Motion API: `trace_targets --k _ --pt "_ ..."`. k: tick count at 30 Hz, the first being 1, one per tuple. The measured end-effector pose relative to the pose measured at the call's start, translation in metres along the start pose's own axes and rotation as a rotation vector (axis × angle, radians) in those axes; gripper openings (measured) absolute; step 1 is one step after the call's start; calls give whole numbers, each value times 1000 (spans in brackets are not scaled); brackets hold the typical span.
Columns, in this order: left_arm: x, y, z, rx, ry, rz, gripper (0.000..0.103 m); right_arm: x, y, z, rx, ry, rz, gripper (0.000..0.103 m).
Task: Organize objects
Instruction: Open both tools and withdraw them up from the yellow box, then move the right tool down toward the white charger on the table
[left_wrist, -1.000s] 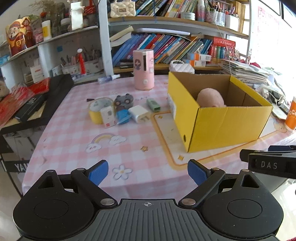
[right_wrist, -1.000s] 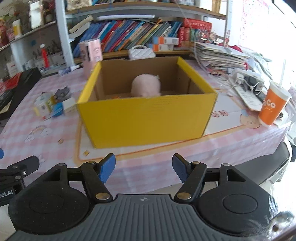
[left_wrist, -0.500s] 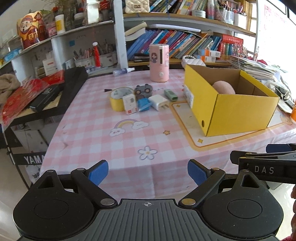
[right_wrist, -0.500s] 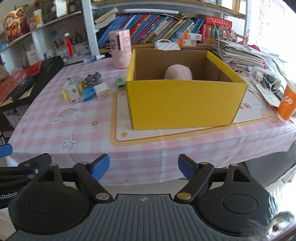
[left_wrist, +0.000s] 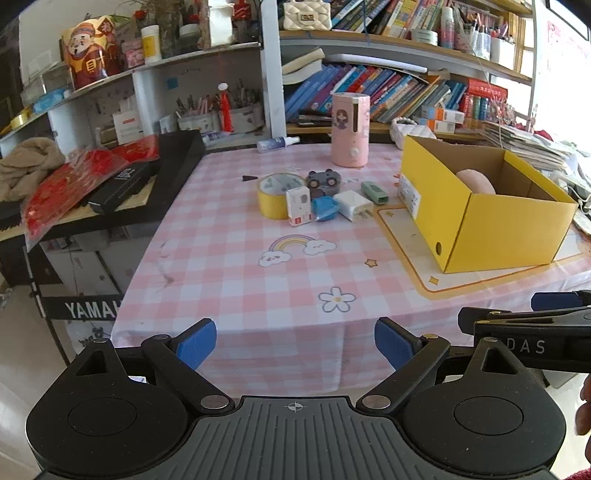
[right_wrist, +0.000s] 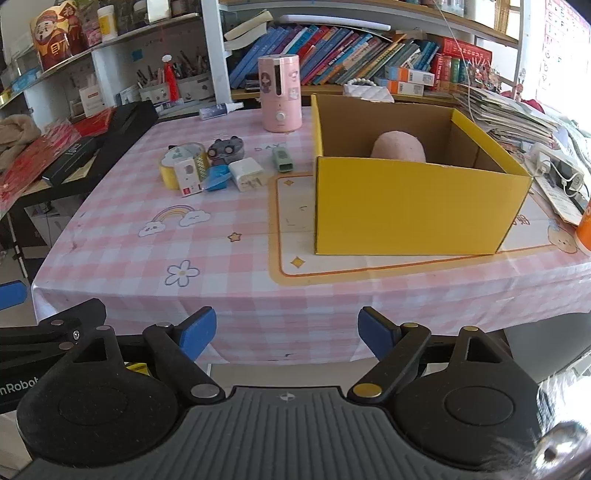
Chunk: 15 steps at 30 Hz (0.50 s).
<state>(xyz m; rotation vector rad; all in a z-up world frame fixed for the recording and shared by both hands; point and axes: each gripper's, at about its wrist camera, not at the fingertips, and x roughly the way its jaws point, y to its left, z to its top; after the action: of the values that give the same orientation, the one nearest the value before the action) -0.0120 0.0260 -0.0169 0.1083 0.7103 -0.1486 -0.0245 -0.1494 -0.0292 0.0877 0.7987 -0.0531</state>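
A glossy, smooth plastic-coated tablecloth (right_wrist: 229, 206) in pink check covers the table. On it stands a cardboard box (right_wrist: 413, 210), matt yellow outside and raw brown inside, holding a soft, fuzzy pink plush (right_wrist: 399, 147). Left of the box lie a shiny roll of yellow tape (right_wrist: 168, 171), a smooth white plastic charger (right_wrist: 245, 173) and a matt green plastic case (right_wrist: 282, 158); behind them rises a smooth pink plastic humidifier (right_wrist: 279, 99). The left gripper (left_wrist: 294, 341) and right gripper (right_wrist: 286, 330) show matt black plastic, ribbed grey housing, metal rivets and blue rubbery pads (right_wrist: 197, 330).
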Motion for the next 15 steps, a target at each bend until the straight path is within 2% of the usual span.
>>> trace_targets --k 15 --pt "2 22 3 -22 2 8 95 6 22 11 -24 1 35 82"
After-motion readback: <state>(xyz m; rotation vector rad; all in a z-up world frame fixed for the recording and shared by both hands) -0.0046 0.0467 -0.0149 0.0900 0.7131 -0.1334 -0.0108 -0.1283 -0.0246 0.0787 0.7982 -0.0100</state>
